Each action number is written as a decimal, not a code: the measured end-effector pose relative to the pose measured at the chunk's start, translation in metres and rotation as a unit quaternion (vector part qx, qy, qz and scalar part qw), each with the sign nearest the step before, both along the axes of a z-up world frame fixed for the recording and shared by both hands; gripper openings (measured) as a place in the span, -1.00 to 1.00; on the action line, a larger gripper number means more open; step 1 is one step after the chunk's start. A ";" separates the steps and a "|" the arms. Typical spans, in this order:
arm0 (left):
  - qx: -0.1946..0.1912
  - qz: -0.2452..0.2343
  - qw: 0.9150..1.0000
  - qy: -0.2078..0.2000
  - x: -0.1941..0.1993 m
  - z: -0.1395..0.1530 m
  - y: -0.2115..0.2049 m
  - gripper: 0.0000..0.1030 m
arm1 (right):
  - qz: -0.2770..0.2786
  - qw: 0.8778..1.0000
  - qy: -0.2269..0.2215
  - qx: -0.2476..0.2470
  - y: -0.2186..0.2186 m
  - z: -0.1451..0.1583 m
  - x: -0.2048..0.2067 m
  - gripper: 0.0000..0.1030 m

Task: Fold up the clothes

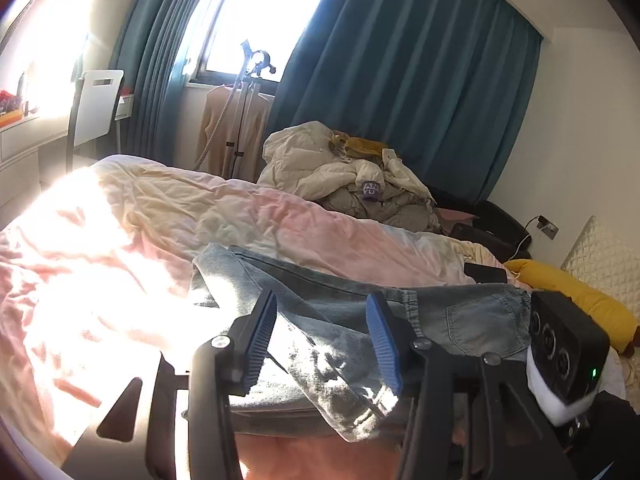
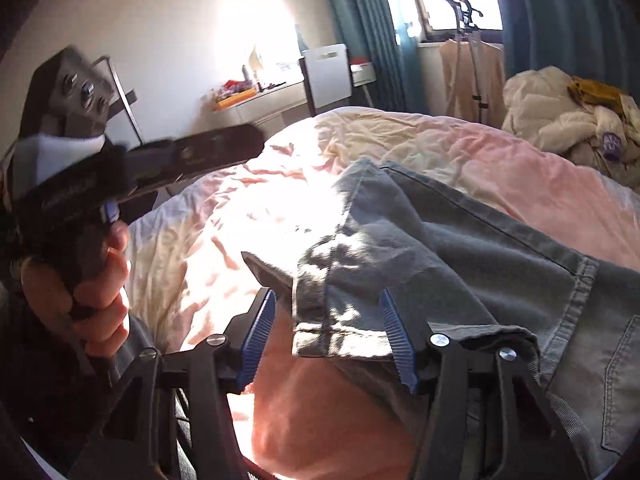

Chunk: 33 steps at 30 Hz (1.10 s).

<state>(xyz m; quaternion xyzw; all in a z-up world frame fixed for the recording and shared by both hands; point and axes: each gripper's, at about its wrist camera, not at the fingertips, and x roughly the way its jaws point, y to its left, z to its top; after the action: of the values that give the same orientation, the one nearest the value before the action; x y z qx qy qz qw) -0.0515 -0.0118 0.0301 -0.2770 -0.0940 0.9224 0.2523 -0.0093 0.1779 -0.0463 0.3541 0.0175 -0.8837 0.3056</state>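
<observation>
Nearest, the left claw (image 1: 324, 344) and right claw (image 2: 328, 340) are both gaping wide, gripping nothing, with the jeans (image 1: 360, 308) lying rumpled on the bed (image 1: 280, 216) between and beyond their fingers. One leg is already lying doubled over. Closing on a single layer is risking dragging that fold askew; glare is hiding the far hem. Farther off, a coat pile (image 1: 344, 168) is waiting.

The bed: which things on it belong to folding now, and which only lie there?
For the job:
jeans
left tongs, open
right tongs, open

Only lying there:
cream jacket heap
yellow pillow
pink duvet
</observation>
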 end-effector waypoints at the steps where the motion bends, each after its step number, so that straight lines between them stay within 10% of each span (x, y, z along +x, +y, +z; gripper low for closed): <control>1: 0.004 0.006 1.000 -0.002 -0.001 -0.001 -0.003 -0.07 | 0.009 1.000 0.006 0.022 -0.009 -0.003 0.004 0.25; 9: 0.038 0.049 0.998 -0.017 -0.005 -0.005 -0.024 -0.08 | -0.009 0.984 0.030 0.176 -0.040 -0.043 -0.002 0.07; 13: 0.057 0.065 0.996 -0.026 -0.006 -0.007 -0.033 -0.08 | -0.060 0.992 0.016 0.111 -0.018 -0.020 -0.014 -0.48; 18: 0.059 0.079 0.995 -0.034 -0.009 -0.012 -0.037 -0.07 | -0.119 0.993 0.005 -0.025 0.026 0.020 -0.033 -0.54; 33: 0.035 0.077 0.995 -0.055 -0.030 -0.032 -0.022 -0.08 | -0.270 0.927 -0.125 -0.227 0.169 -0.017 -0.165 -0.56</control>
<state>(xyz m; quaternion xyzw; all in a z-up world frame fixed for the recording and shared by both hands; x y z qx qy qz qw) -0.0814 -0.0337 -0.0022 -0.3104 -0.1616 0.9184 0.1844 -0.1742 0.3467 -0.0635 0.3744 -0.3185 -0.8615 0.1273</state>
